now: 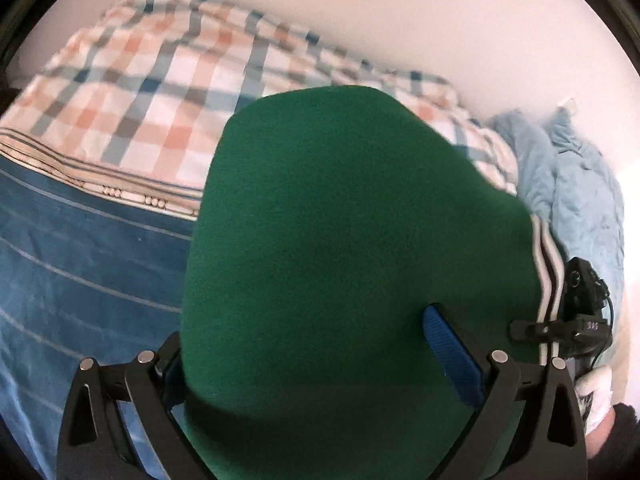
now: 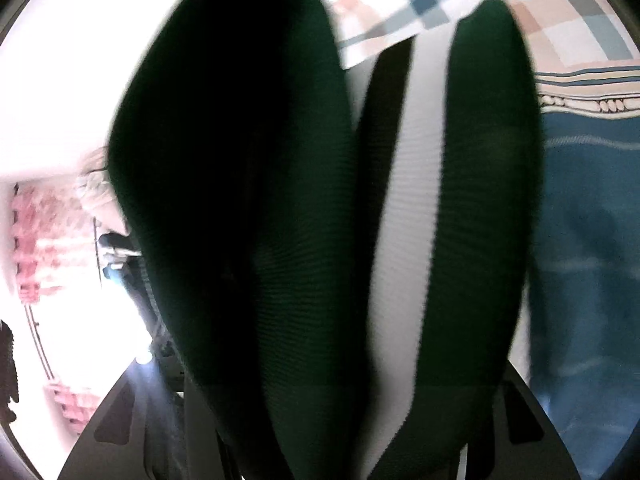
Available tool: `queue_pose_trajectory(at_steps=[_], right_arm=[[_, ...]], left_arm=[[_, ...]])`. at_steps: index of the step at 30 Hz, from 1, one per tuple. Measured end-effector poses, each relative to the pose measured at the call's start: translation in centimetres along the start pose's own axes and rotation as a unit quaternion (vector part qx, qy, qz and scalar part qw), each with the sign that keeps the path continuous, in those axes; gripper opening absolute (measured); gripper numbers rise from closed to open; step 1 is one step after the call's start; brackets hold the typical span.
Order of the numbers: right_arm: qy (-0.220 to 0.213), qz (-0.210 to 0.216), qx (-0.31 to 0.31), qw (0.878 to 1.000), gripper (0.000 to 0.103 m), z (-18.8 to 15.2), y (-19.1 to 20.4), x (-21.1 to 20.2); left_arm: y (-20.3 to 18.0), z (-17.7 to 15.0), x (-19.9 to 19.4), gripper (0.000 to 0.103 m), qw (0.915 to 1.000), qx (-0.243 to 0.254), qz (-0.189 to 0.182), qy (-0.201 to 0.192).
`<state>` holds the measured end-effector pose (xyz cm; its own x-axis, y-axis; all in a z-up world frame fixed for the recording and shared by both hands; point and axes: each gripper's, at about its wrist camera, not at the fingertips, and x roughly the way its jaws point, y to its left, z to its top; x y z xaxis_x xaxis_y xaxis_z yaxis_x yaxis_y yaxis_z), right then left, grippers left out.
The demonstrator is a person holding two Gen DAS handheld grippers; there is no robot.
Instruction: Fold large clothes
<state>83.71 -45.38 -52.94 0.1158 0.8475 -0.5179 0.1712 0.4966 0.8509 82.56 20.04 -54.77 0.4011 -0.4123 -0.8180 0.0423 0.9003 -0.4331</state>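
A large green garment (image 1: 340,220) with white side stripes (image 1: 546,264) fills the middle of the left wrist view. It bulges up between the jaws of my left gripper (image 1: 304,332). That gripper's blue right pad (image 1: 452,356) presses into the cloth, and the left pad is hidden under it. At the right edge my right gripper (image 1: 560,328) is clamped on the striped hem. In the right wrist view the same green garment (image 2: 240,200) hangs dark and blurred over my right gripper (image 2: 320,380) and hides the fingertips.
Below lies a bed with a blue striped sheet (image 1: 80,272) and a plaid duvet (image 1: 160,92). A crumpled light blue cloth (image 1: 572,184) lies by the white wall (image 1: 440,20). A gloved hand (image 1: 596,392) holds the right gripper. Pink patterned matting (image 2: 36,248) shows at the far left.
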Motion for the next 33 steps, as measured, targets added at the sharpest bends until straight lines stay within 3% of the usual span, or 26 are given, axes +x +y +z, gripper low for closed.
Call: queue_pose_trajectory(at_steps=[4, 6, 9, 13, 14, 15, 18, 20, 22, 25, 26, 29, 33], right_arm=[[0.002, -0.051, -0.004, 0.999, 0.066, -0.2, 1.1, -0.2], [-0.009, -0.119, -0.021, 0.993, 0.085, -1.0, 2.7, -0.9], [-0.051, -0.215, -0.039, 0.975, 0.088, -3.2, 5.4, -2.8], [-0.123, -0.349, -0.05, 0.928, 0.089, -8.0, 8.8, -5.4], [-0.139, -0.39, -0.056, 0.909, 0.09, -9.8, 10.3, -5.6], [-0.145, -0.412, -0.06, 0.898, 0.091, -12.2, 8.0, -8.7], [-0.176, -0.499, -0.082, 0.844, 0.093, -18.7, 11.0, -9.0], [-0.192, -0.528, -0.093, 0.822, 0.093, -22.1, 13.3, -10.0], [-0.204, -0.541, -0.094, 0.81, 0.093, -26.4, 15.3, -8.7], [-0.225, -0.549, -0.092, 0.8, 0.094, -32.5, 19.1, -9.2], [-0.228, -0.549, -0.092, 0.799, 0.094, -33.1, 19.7, -8.9], [-0.241, -0.541, -0.087, 0.801, 0.094, -39.0, 22.8, -9.7], [-0.27, -0.549, -0.093, 0.785, 0.094, -46.3, 27.5, -12.4]], left_arm=[[-0.7, 0.1, -0.9, 0.102, 0.9996, 0.019, 0.015, 0.015], [-1.1, 0.1, -2.3, 0.102, 0.9989, 0.024, 0.041, 0.006], [-2.6, -0.3, -5.3, 0.102, 0.991, 0.057, 0.115, -0.039], [-4.6, -2.0, -8.8, 0.102, 0.9761, 0.084, 0.187, -0.073], [-4.9, -2.5, -9.5, 0.102, 0.9724, 0.088, 0.201, -0.08], [-5.5, -3.4, -10.6, 0.102, 0.9678, 0.093, 0.217, -0.088], [-6.3, -5.3, -12.9, 0.102, 0.9621, 0.093, 0.238, -0.094], [-7.1, -7.0, -15.0, 0.103, 0.962, 0.09, 0.24, -0.094], [-8.1, -8.8, -16.9, 0.103, 0.964, 0.09, 0.233, -0.092], [-10.5, -11.8, -20.1, 0.103, 0.9625, 0.107, 0.234, -0.086], [-11.1, -12.5, -21.0, 0.103, 0.9614, 0.112, 0.236, -0.087], [-12.9, -14.9, -24.6, 0.102, 0.9608, 0.121, 0.231, -0.092], [-15.0, -17.6, -30.2, 0.102, 0.9605, 0.121, 0.226, -0.107]])
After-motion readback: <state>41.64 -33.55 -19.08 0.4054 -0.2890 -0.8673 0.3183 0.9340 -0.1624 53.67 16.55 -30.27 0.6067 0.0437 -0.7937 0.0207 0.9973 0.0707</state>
